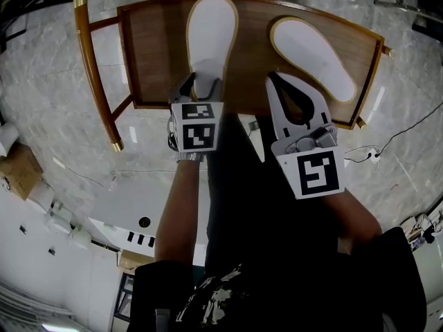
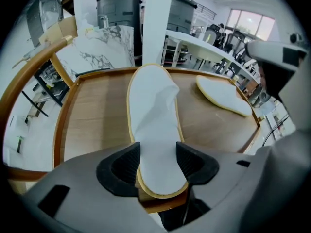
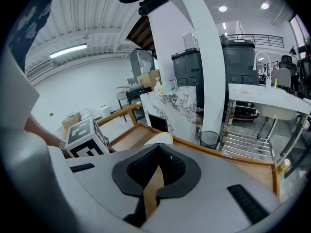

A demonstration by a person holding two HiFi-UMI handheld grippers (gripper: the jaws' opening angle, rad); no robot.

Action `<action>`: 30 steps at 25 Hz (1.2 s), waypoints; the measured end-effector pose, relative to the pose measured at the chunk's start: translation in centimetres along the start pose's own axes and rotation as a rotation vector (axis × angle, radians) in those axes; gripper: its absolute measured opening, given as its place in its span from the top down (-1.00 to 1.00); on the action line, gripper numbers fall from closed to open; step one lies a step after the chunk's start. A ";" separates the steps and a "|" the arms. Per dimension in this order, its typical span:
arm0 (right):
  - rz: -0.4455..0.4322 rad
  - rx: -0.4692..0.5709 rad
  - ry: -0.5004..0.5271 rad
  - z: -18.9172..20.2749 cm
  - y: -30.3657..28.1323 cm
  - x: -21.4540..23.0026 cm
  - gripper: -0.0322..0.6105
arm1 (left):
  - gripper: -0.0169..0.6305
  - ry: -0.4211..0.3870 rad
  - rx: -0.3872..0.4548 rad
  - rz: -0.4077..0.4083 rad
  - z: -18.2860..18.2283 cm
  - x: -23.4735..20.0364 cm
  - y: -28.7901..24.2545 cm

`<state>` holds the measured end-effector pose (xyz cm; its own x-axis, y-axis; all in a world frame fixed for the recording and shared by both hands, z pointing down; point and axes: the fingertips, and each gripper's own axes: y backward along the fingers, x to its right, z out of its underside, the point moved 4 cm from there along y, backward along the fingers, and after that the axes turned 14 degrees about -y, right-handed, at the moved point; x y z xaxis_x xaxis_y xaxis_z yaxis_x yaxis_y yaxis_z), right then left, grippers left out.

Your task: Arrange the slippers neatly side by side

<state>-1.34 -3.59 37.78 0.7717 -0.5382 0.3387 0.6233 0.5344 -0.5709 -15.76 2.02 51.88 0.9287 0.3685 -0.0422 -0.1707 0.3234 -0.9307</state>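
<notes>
The left tongs [image 1: 197, 87] grip the heel of one slipper [image 1: 211, 33] at the table's [image 1: 156, 54] near edge. The right tongs [image 1: 273, 81] hover closed and empty. The other slipper [image 1: 313, 57] slants towards the right edge and, I'd say, needs straightening next.

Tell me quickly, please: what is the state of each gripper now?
Left gripper: closed on the heel of the left white slipper.
Right gripper: closed, holding nothing.
</notes>
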 end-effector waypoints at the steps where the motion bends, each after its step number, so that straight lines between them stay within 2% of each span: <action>1: 0.003 0.000 -0.002 0.0 0.1 0.1 0.90 | 0.24 0.022 0.001 0.000 -0.1 0.1 0.0; 4: 0.010 0.001 -0.004 0.0 0.2 0.5 0.90 | 0.24 0.055 0.005 0.006 -0.5 0.6 -0.1; 10: 0.017 0.008 -0.008 0.1 0.5 1.0 0.90 | 0.23 0.018 0.006 0.035 -0.9 2.7 -0.3; 15: 0.021 0.015 -0.019 0.1 1.1 1.4 0.91 | 0.24 0.037 0.007 0.048 -1.2 3.4 -0.3; 26: 0.030 0.080 -0.043 0.0 3.2 3.5 0.90 | 0.20 -0.027 -0.026 0.016 -1.9 3.7 0.9; 30: 0.061 0.102 -0.090 0.1 4.6 5.7 0.90 | 0.20 -0.059 0.016 0.019 -3.4 5.0 2.6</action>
<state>5.94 -4.15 37.16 0.8138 -0.4447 0.3742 0.5812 0.6300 -0.5152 -10.47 1.69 48.00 0.9043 0.4252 -0.0379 -0.1939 0.3299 -0.9239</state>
